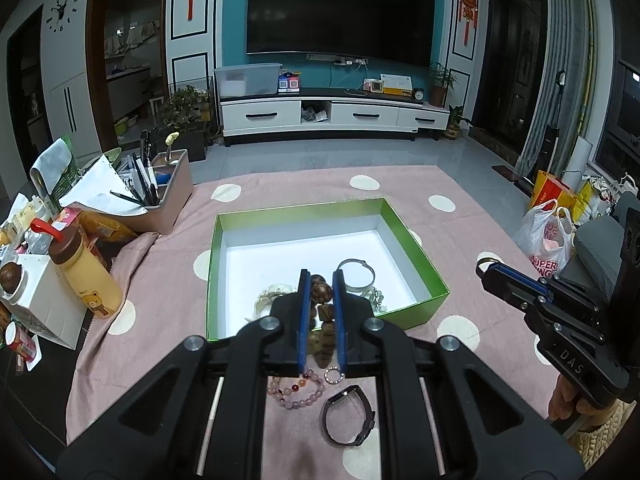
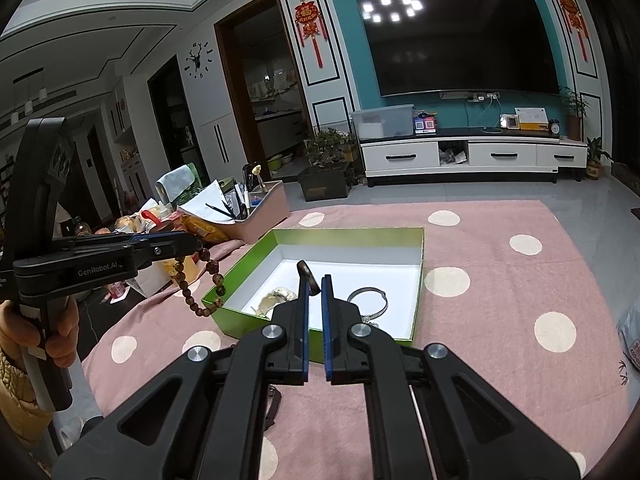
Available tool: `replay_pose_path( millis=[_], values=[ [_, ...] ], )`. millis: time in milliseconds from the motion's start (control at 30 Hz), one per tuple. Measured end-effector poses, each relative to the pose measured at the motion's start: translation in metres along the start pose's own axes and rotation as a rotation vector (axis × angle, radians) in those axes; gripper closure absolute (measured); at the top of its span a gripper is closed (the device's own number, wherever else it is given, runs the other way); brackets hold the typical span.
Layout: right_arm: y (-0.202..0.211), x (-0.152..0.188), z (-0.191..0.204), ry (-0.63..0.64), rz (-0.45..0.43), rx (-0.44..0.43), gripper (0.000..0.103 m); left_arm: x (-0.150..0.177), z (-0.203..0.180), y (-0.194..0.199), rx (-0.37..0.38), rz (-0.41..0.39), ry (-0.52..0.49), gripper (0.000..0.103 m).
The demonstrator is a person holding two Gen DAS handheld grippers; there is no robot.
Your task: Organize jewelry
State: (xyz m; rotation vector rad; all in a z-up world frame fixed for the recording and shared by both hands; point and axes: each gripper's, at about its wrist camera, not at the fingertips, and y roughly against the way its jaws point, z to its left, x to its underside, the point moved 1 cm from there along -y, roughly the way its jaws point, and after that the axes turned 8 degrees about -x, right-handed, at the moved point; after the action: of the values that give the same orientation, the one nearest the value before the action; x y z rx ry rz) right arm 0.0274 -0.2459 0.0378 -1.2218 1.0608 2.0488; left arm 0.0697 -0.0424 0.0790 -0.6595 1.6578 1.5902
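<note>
Landmark: the green box (image 1: 416, 248), open-topped with a white floor, on a pink dotted cloth (image 1: 460, 188).

The left gripper (image 1: 320, 280) is clamped on a strand of brown wooden beads (image 1: 322, 293). In the right wrist view the strand (image 2: 188, 288) hangs from that gripper (image 2: 192, 245), just outside the box's (image 2: 348, 234) left near corner and above the cloth.

The right gripper (image 2: 315, 282) is drawn narrow, pinching a dark metal ring (image 2: 308, 274) at its tips, above the near part of the box.

Inside the box, toward its near wall: a grey bangle (image 1: 355, 274), a pale bracelet (image 1: 272, 296) and a clear crystal piece (image 1: 376, 300).

Outside the box, on the cloth before its near wall: a pink bead bracelet (image 1: 296, 392), a small studded ring (image 1: 334, 375) and a black watch band (image 1: 350, 416).
</note>
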Motion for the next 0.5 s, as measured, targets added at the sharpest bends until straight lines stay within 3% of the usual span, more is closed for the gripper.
replay_pose_path(
  millis=[500],
  values=[
    [-0.008,-0.004,-0.013,-0.011,0.0,0.006,0.098,-0.012,-0.007,-0.016,-0.005,0.01,-0.01,0.093]
  ],
)
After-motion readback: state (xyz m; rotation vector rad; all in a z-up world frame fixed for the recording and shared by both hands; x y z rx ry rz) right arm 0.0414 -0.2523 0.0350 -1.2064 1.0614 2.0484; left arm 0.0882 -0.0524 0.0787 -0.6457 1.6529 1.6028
